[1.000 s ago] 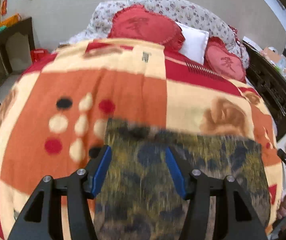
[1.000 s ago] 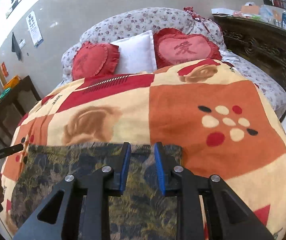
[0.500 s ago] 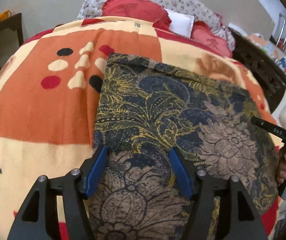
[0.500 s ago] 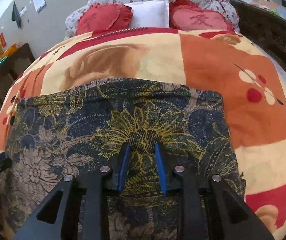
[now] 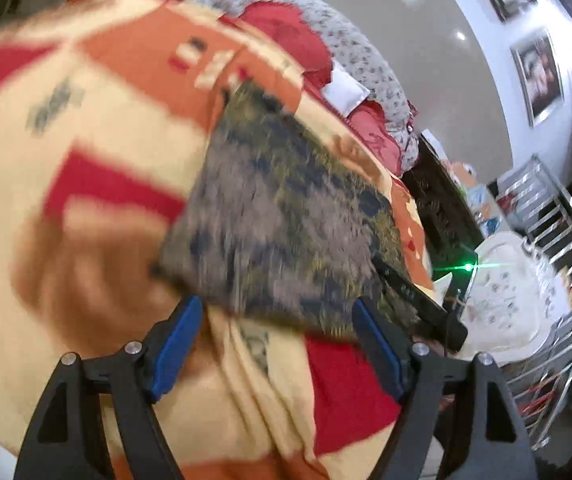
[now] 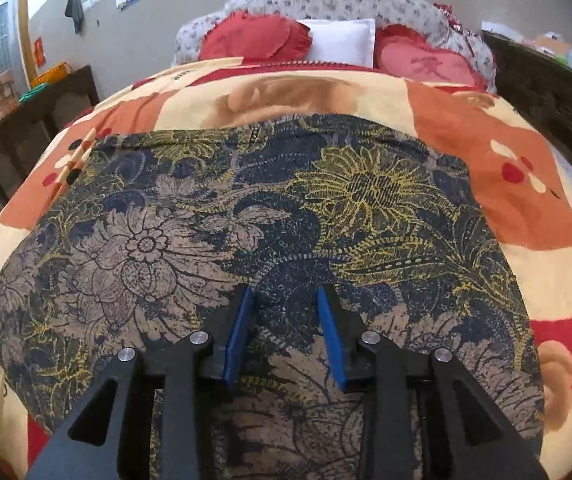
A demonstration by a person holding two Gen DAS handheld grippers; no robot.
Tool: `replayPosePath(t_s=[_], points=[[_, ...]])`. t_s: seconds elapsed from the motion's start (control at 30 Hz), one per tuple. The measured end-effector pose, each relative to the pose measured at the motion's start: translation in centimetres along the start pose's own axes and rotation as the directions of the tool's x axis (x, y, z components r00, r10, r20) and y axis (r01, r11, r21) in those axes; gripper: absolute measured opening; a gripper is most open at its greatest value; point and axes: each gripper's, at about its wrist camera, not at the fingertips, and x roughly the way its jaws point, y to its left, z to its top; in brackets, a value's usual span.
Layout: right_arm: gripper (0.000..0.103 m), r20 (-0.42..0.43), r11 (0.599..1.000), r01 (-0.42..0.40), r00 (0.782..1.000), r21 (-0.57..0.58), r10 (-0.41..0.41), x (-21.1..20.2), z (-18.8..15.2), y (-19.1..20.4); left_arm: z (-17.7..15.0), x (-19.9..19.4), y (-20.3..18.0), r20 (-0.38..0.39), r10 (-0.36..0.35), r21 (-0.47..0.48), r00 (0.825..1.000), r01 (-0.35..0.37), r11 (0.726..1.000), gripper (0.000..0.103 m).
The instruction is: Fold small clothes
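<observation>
Found a bed under an orange, cream and red blanket (image 6: 505, 200) filling both views, with red heart cushions (image 6: 254, 38) and a white pillow (image 6: 341, 42) at the far end. Found the dark floral garment (image 6: 286, 220) lying on that blanket toward the near end, spread out as one flat, roughly rectangular panel. Saw no crease or doubled-over edge in the right wrist view. Could not tell what kind of garment, nor whether folded once already under that smooth top layer. Judged the task as early: laid out and smoothed, yet with the folds themselves apparently not yet made, and nothing gripped to make them. Saw the right gripper (image 6: 284, 292) low over the garment's near middle, jaws a little apart and opening, with printed cloth showing between the blue pads but not pinched by them. Saw the left gripper (image 5: 277, 308), in a heavily blurred view, just short of the garment's near edge, jaws wide apart and opening. Made out mostly blanket between those pads and the cloth's edge just ahead of the tips, unheld.
</observation>
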Motion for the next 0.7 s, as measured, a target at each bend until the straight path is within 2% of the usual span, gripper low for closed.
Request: replayPosePath(t_s=[0.1, 0.17, 0.2, 0.23, 0.43, 0.47, 0.5, 0.6, 0.7], points=[[0.036, 0.002, 1.0, -0.004, 1.0, 0.004, 0.004, 0.1, 0.2, 0.0, -0.5, 0.9, 0.6, 0.013, 0.019, -0.038, 1.0, -0.018, 0.999, 0.081], [0.036, 0.004, 1.0, 0.002, 1.0, -0.002, -0.002, 0.1, 0.1, 0.0, 0.1, 1.2, 0.6, 0.018, -0.025, -0.078, 1.0, 0.027, 0.997, 0.084], [0.036, 0.006, 1.0, 0.002, 1.0, -0.003, -0.002, 0.0, 0.0, 0.0, 0.7, 1.8, 0.9, 0.014, -0.07, -0.115, 0.997, 0.071, 0.991, 0.084], [0.036, 0.007, 1.0, 0.004, 1.0, -0.004, -0.004, 0.1, 0.0, -0.1, 1.0, 2.2, 1.3, 0.013, -0.079, -0.144, 0.997, 0.081, 0.986, 0.084], [0.036, 0.009, 1.0, -0.002, 1.0, 0.0, 0.002, -0.1, -0.3, 0.2, 3.1, 2.9, 2.6, 0.079, -0.076, -0.298, 0.994, 0.097, 0.95, 0.079], [0.036, 0.01, 1.0, -0.003, 1.0, 0.001, 0.003, -0.2, -0.4, 0.2, 3.1, 2.9, 2.2, 0.084, -0.069, -0.296, 0.994, 0.092, 0.951, 0.076], [0.036, 0.011, 1.0, -0.004, 1.0, 0.001, 0.004, -0.2, -0.4, 0.2, 2.7, 2.2, 1.2, 0.105, -0.075, -0.252, 0.992, 0.1, 0.962, 0.076], [0.036, 0.011, 1.0, -0.005, 1.0, 0.003, 0.005, -0.2, -0.3, 0.1, 1.7, 1.0, -2.0, 0.154, -0.066, -0.067, 0.986, 0.077, 0.995, 0.076], [0.037, 0.011, 1.0, -0.014, 1.0, 0.009, 0.013, -0.1, -0.3, 0.0, 1.8, 1.8, -2.6, 0.145, -0.094, -0.008, 0.985, 0.096, 0.995, 0.078]])
